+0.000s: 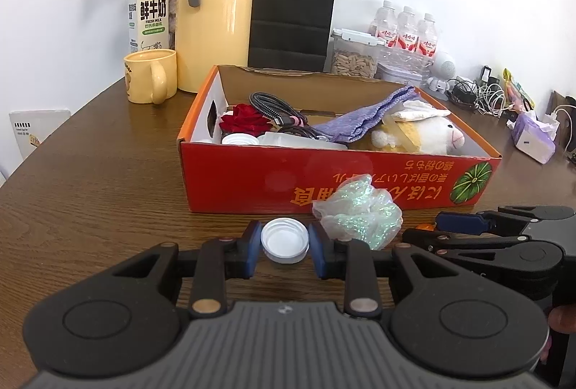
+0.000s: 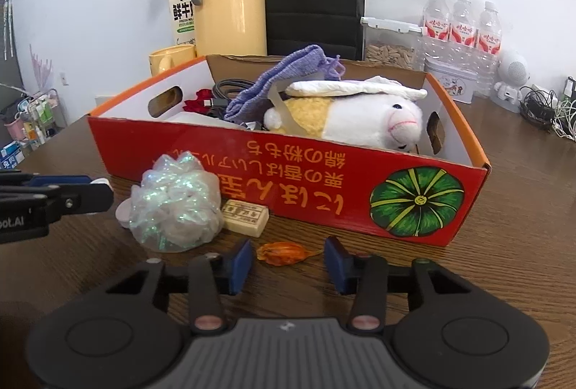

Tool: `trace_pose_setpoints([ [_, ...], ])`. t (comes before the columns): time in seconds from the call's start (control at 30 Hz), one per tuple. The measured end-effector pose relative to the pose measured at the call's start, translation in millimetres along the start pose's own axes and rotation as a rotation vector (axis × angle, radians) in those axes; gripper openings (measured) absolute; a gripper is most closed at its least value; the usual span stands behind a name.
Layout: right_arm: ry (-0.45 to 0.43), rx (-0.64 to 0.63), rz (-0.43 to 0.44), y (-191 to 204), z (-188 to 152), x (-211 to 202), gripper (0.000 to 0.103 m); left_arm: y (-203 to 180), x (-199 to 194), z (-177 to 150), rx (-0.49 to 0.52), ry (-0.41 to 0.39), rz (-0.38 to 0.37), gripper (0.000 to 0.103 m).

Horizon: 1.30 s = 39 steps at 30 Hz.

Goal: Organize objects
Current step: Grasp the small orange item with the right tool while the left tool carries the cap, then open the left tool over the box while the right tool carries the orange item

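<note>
two grippers, low over the table

left gripper point(image 1: 284, 243) pinches a white cap point(image 1: 284, 240) — right gripper point(image 2: 288, 261) level, jaws spread wide apart.

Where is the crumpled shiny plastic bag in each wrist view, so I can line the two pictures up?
Left wrist: the plastic bag sits right of centre, just right of the left gripper, which is closed on a white cap.
Right wrist: the plastic bag lies left of centre, beside a small soap bar.
Shared landmark: the red cardboard box right behind it.
</note>
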State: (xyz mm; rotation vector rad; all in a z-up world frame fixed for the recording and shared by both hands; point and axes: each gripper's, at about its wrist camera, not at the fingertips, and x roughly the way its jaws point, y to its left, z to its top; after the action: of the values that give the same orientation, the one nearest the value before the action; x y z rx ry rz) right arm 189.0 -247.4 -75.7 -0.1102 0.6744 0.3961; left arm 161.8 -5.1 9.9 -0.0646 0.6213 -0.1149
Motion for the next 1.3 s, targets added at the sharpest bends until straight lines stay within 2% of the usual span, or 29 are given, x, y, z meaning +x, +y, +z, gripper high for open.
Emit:
trace_pose_setpoints([
  [0.27, -0.013, -0.015, 0.005, 3, -2, -3, 0.040, 3, -3, 2, -0.003, -0.013, 0.001, 0.030],
  [0.57, -0.096, -0.023, 0.018, 4, 9, -25, 0.040, 5, -8, 16, -0.002, -0.057, 0.006, 0.030],
  [0.83, -0.233, -0.078, 0.021, 9, 49, -45, 0.040, 0, -9, 48, 0.016, -0.147, 0.007, 0.030],
  [1.07, -0.316, -0.087, 0.006, 5, 92, -40, 0.040, -8, 3, 85, 0.017, -0.211, 0.007, 0.030],
  [1.3, -0.318, -0.057, -0.013, -11, 122, -8, 0.040, -12, 43, 112, 0.000, -0.182, 0.022, 0.030],
])
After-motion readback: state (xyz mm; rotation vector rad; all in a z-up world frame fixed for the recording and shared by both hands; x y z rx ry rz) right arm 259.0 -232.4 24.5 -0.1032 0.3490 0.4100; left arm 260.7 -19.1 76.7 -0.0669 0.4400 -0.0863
